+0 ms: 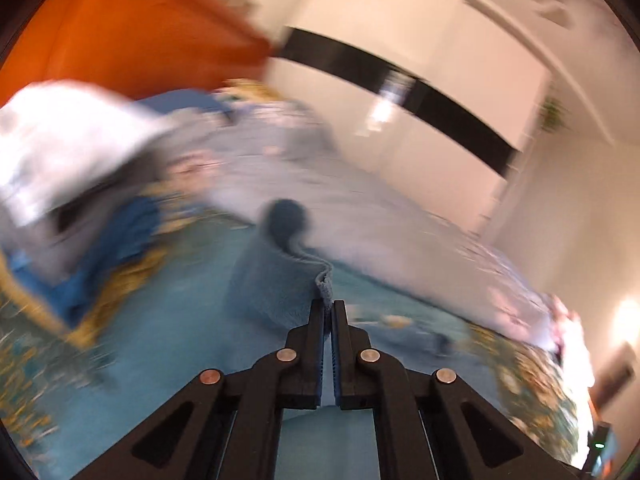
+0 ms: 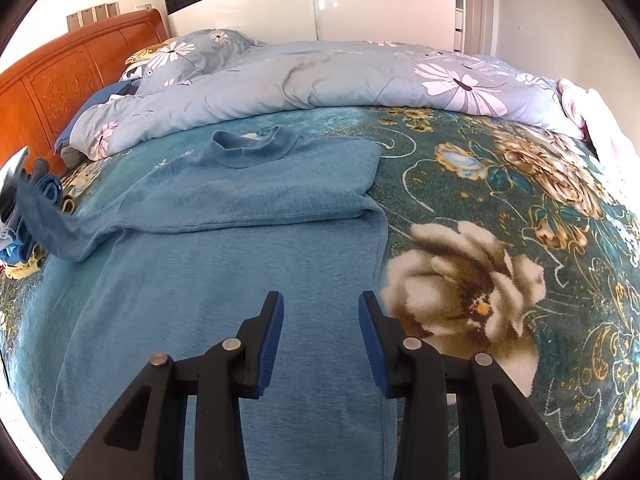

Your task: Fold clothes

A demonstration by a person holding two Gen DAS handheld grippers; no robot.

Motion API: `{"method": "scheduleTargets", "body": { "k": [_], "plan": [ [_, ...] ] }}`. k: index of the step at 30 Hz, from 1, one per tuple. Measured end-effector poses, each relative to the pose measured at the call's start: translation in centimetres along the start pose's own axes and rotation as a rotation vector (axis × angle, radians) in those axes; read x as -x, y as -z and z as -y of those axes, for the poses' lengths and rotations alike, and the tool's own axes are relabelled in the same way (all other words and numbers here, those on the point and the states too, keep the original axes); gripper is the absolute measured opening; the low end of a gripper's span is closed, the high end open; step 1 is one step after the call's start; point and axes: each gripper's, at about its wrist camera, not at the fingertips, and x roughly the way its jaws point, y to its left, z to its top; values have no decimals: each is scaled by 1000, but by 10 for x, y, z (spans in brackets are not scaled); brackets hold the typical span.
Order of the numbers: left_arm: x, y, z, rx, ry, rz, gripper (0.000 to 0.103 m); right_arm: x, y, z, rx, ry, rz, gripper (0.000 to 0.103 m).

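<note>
My left gripper (image 1: pixel 328 308) is pinched tight on the cuff of the blue sweater's sleeve (image 1: pixel 280 280), lifting it off the floral blanket (image 2: pixel 500 200). The sweater (image 2: pixel 248 208) lies flat mid-bed, its right sleeve folded across the chest. My right gripper (image 2: pixel 321 306) hovers over its hem, fingers spread, holding nothing.

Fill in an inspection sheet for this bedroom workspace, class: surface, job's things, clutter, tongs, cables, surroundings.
Surface: bed with teal floral blanket, sunlit at the right edge.
Job's things: blue sweater spread flat, one sleeve folded across the chest, the other sleeve lifted.
Clutter: rumpled flowered duvet along the far side; heap of clothes at the left edge.
Tongs: left tongs shut on the sleeve's cuff; right tongs open above the sweater's body, holding nothing.
Cables: nothing seen.
Surroundings: orange wooden headboard, white wardrobe with a black band.
</note>
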Motion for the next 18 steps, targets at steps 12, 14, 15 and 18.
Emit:
{"method": "scheduleTargets", "body": {
  "k": [12, 14, 15, 18],
  "plan": [
    [-102, 106, 119, -153, 186, -414, 3, -2, 5, 25, -33, 24, -7, 40],
    [-109, 122, 127, -154, 180, -461, 3, -2, 7, 28, -34, 28, -11, 40],
    [-109, 130, 129, -158, 174, -480, 3, -3, 7, 30, -34, 29, -13, 40],
    [-109, 137, 128, -154, 173, -520, 4, -4, 6, 31, -38, 22, -15, 40]
  ]
}}
